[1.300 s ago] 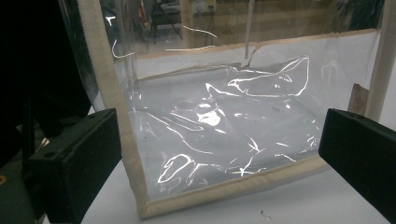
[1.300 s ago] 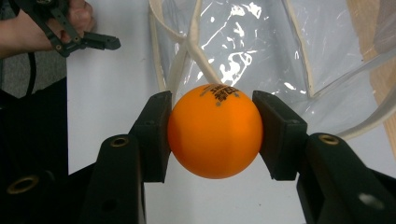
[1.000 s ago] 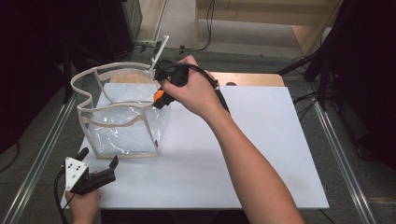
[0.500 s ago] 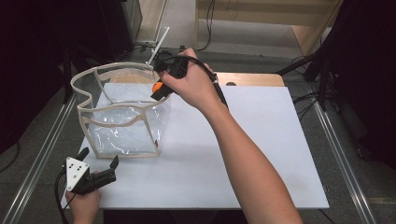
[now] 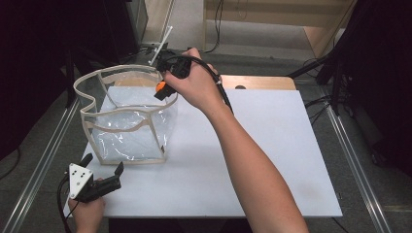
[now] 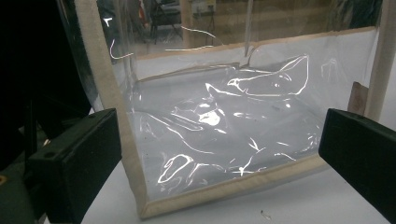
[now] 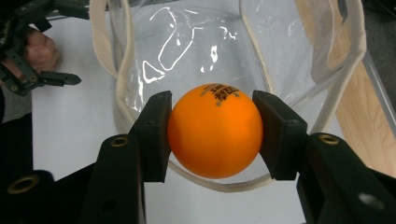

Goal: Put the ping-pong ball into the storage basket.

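A clear plastic bag point(image 5: 127, 127) with cream fabric trim stands open on the white table point(image 5: 272, 145). My right gripper point(image 5: 161, 90) hangs over the bag's right rim, pointing down, shut on an orange ball point(image 7: 214, 130) with dark print on top. The ball point(image 5: 160, 86) shows as a small orange spot under the hand. The bag's open mouth point(image 7: 224, 51) lies directly below it. My left gripper point(image 5: 102, 178) rests near the table's front left corner, open, its jaws wide apart in front of the bag's near wall point(image 6: 224, 135).
A wooden board point(image 5: 257, 81) lies at the table's far edge. Metal rails run along both sides of the table. Cables and dark stands crowd the floor beyond. The right half of the table point(image 5: 291, 160) is bare white surface.
My right hand has shifted slightly up and toward the far side over the bag's rim, still gripping the orange ball. The left gripper has stayed put.
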Demonstrator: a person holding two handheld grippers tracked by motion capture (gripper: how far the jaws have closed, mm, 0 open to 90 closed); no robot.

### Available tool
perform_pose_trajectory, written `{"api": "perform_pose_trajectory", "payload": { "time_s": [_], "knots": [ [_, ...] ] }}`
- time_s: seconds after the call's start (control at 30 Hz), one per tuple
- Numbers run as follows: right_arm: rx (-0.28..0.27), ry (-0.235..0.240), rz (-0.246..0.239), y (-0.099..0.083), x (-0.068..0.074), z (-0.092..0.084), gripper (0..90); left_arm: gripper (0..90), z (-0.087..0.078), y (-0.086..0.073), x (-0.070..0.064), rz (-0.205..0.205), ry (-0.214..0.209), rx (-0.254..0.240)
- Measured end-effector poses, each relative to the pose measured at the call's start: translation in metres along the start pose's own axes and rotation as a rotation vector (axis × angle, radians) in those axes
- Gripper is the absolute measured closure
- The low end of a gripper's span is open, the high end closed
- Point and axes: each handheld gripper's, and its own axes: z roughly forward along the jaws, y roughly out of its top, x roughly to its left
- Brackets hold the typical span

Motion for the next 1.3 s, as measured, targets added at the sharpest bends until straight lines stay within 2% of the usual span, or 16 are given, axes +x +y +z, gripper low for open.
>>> {"api": "perform_pose_trajectory", "payload": {
  "time_s": [0.37,0.4,0.47,0.77,0.97,1.03,1.17,1.23,1.3],
  "knots": [
    [0.012,-0.018,0.007,-0.001,-0.006,0.010,48.2,0.0,0.000,0.000,0.000,-0.002,0.001,-0.003],
    [0.037,-0.025,0.004,-0.001,-0.005,0.014,48.1,0.0,0.001,0.000,0.000,-0.004,-0.001,-0.004],
    [0.051,-0.020,0.003,-0.002,-0.005,0.019,48.1,0.0,0.001,0.000,0.000,-0.005,-0.001,-0.004],
    [0.076,-0.006,0.019,-0.005,-0.006,0.030,48.0,0.0,0.000,0.000,0.001,-0.009,-0.004,-0.007],
    [0.107,-0.012,0.043,-0.005,-0.006,0.031,46.6,0.0,0.001,0.000,0.001,-0.007,-0.004,-0.006],
    [0.108,-0.018,0.058,-0.006,-0.006,0.030,38.8,0.0,0.001,0.001,0.001,-0.005,-0.004,-0.004],
    [0.057,-0.030,0.077,-0.007,-0.005,0.024,25.1,0.0,0.001,0.000,0.001,-0.006,-0.005,-0.004],
    [0.040,-0.028,0.086,-0.008,-0.003,0.019,22.1,0.0,0.001,0.000,0.001,-0.007,-0.006,-0.003],
    [0.035,-0.048,0.088,-0.010,-0.001,0.015,16.1,0.0,0.001,0.000,0.001,-0.004,-0.007,0.000]
  ]
}}
